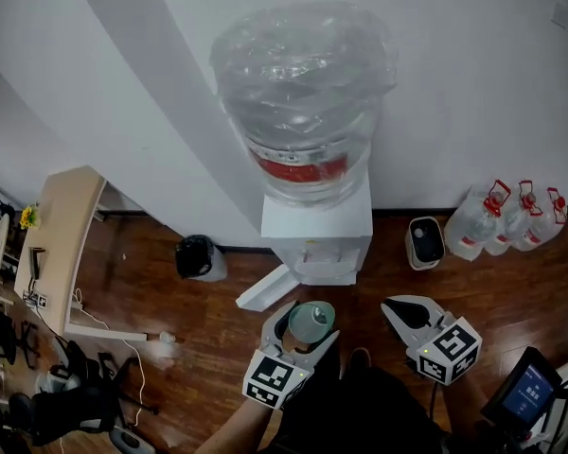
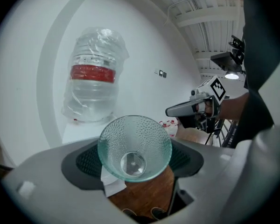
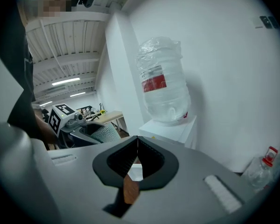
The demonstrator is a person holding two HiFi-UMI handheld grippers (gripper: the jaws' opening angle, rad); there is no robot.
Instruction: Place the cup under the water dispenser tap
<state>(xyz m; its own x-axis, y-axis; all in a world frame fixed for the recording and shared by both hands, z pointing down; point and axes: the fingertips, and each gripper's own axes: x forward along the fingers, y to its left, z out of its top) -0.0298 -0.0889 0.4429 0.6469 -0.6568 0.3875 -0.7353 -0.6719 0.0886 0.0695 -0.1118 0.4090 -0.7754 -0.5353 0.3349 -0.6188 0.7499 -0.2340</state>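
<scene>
screen (image 1: 528, 392) cropped, desk clutter (image 1: 30, 253) indistinct

Cup (image 1: 311, 322): clear dimpled glass, empty, mouth up, clamped between left gripper (image 1: 308, 323) jaws. Near side of white water dispenser (image 1: 317, 239), not touching.

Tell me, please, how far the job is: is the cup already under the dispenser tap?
Done: the left gripper is shut on the glass cup. In hand: the cup is held in front of the water dispenser, apart from it. Left: set the cup under the tap, which is not visible here. The right gripper is shut and empty.
</scene>
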